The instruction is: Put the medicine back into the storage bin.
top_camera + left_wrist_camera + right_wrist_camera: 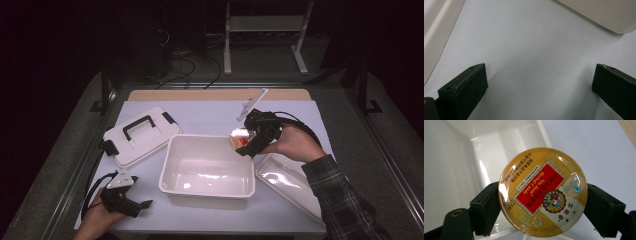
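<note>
A round gold and red candy tin sits between the two black jaws of my right gripper, which is shut on its rim. In the high view the tin hangs over the far right corner of the open white bin, with my right gripper behind it. My left gripper rests low on the table at the front left, near the bin's front left corner. Its jaws stand wide apart in the left gripper view with bare table between them.
A white lid with a black handle lies left of the bin. A clear shallow tray lies to the bin's right, under my right forearm. A wooden strip runs along the table's far edge.
</note>
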The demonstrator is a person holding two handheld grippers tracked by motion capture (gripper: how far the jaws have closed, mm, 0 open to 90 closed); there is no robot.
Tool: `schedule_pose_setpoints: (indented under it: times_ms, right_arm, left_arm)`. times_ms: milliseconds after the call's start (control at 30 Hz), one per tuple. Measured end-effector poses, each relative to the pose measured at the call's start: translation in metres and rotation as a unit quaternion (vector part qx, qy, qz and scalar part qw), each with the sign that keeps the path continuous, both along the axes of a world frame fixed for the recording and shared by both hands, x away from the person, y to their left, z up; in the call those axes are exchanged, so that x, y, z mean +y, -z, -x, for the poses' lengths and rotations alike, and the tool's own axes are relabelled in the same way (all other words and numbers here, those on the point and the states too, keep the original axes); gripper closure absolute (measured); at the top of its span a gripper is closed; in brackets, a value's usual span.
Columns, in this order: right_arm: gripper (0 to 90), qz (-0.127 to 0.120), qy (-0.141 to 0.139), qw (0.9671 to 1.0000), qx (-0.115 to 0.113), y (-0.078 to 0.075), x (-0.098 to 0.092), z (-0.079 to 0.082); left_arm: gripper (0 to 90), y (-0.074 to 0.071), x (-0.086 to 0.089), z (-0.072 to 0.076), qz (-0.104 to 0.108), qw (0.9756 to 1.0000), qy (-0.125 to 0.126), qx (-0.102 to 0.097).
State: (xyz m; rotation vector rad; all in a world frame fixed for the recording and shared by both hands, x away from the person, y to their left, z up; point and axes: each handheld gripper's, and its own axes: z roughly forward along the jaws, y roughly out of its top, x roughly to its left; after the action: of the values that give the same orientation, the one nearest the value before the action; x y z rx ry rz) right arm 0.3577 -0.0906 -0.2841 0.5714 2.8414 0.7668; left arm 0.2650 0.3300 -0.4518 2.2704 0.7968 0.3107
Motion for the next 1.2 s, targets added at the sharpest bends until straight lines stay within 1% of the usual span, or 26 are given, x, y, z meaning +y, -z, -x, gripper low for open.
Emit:
schedule_pose_setpoints:
  times_ms: [33, 167, 333, 467, 533, 600, 700, 767, 800, 833, 1033, 1100, 1200]
  right_arm:
    - [19.8, -0.002, -0.005, 1.0, -0.001, 0.001, 0.001, 0.002]
    - [19.8, -0.005, -0.025, 0.9997, 0.006, 0.005, 0.008, 0.009]
    - [19.8, 0.005, -0.048, 0.9988, 0.01, 0.014, 0.017, 0.015]
    - [19.8, 0.027, -0.056, 0.998, 0.012, 0.021, 0.024, 0.017]
    - [19.8, 0.033, -0.059, 0.9976, 0.013, 0.024, 0.026, 0.016]
    - [19.8, 0.033, -0.06, 0.9975, 0.02, 0.028, 0.027, 0.016]
    - [19.8, 0.038, -0.061, 0.9972, 0.023, 0.035, 0.027, 0.016]
    - [19.7, 0.046, -0.06, 0.9969, 0.02, 0.039, 0.026, 0.016]
    - [19.7, 0.045, -0.063, 0.9968, 0.02, 0.041, 0.026, 0.016]
    - [19.7, 0.044, -0.063, 0.9968, 0.023, 0.042, 0.025, 0.017]
    - [19.7, 0.062, -0.064, 0.9959, 0.02, 0.048, 0.024, 0.017]
    - [19.7, 0.058, -0.064, 0.996, 0.021, 0.049, 0.023, 0.017]
    - [19.7, 0.059, -0.065, 0.9959, 0.022, 0.05, 0.023, 0.017]
  left_arm:
    - [0.0, 0.0, 0.0, 0.0, 0.0, 1.0, 0.0, 0.0]
    - [0.0, 0.0, 0.0, 0.0, 0.0, 1.0, 0.0, 0.0]
    - [0.0, 0.0, 0.0, 0.0, 0.0, 1.0, 0.0, 0.0]
    - [0.0, 0.0, 0.0, 0.0, 0.0, 1.0, 0.0, 0.0]
    - [0.0, 0.0, 0.0, 0.0, 0.0, 1.0, 0.0, 0.0]
    - [0.0, 0.0, 0.0, 0.0, 0.0, 1.0, 0.0, 0.0]
    - [0.0, 0.0, 0.0, 0.0, 0.001, 1.0, -0.001, 0.0]
    - [0.0, 0.0, 0.0, 0.0, 0.0, 1.0, 0.0, 0.001]
    - [0.0, 0.0, 0.0, 0.0, 0.001, 1.0, 0.0, 0.0]
    - [0.0, 0.0, 0.0, 0.0, 0.0, 1.0, 0.0, 0.0]
    - [0.0, 0.0, 0.0, 0.0, 0.0, 1.0, 0.0, 0.0]
    - [0.0, 0.0, 0.0, 0.0, 0.0, 1.0, 0.0, 0.0]
    - [0.0, 0.0, 0.0, 0.0, 0.0, 1.0, 0.0, 0.0]
